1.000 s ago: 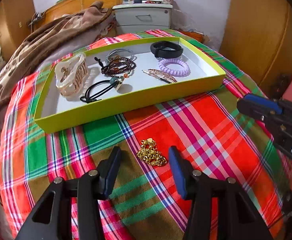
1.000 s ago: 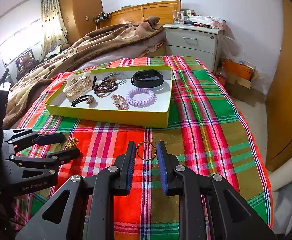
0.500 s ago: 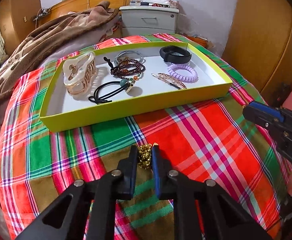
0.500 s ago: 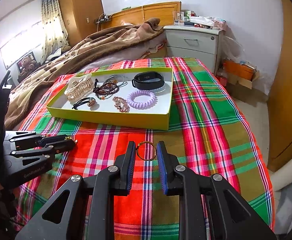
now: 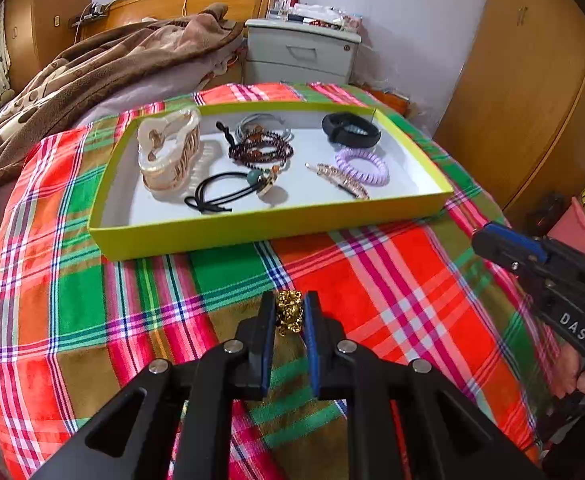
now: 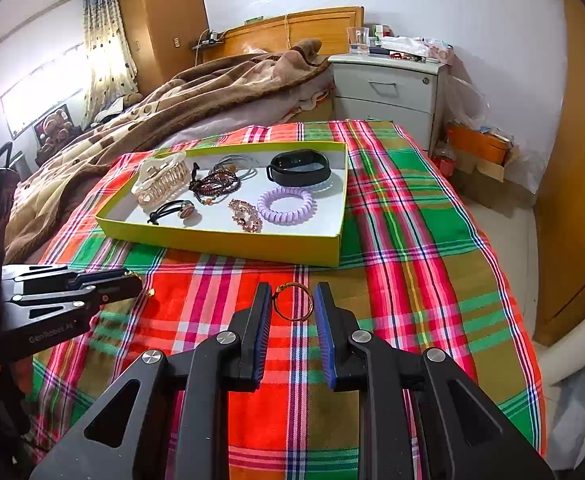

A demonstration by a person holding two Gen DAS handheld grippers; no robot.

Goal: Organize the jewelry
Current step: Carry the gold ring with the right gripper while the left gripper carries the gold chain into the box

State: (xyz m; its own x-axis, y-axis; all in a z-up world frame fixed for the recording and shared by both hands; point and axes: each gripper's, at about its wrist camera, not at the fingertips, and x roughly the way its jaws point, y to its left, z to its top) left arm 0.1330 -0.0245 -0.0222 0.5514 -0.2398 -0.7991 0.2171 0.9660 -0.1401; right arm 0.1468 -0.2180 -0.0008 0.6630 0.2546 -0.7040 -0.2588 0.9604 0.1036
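Observation:
My left gripper (image 5: 288,314) is shut on a gold chain (image 5: 289,315) and holds it just above the plaid cloth, in front of the yellow-green tray (image 5: 252,228). The tray holds a pearl claw clip (image 5: 168,152), black hair tie (image 5: 220,196), bead bracelet (image 5: 260,150), black band (image 5: 350,130), purple coil tie (image 5: 362,166) and a rose-gold clip (image 5: 338,180). My right gripper (image 6: 292,306) is shut on a thin gold ring (image 6: 292,302), right of the left gripper (image 6: 128,280) and short of the tray (image 6: 232,242).
The plaid cloth (image 6: 412,240) covers the surface. A brown blanket (image 6: 152,108) lies behind and to the left. A grey nightstand (image 6: 388,88) stands behind the tray. A wooden wardrobe (image 5: 524,92) is on the right.
My left gripper closed on the gold chain and lifted it slightly off the cloth. My right gripper kept hold of the ring and barely moved.

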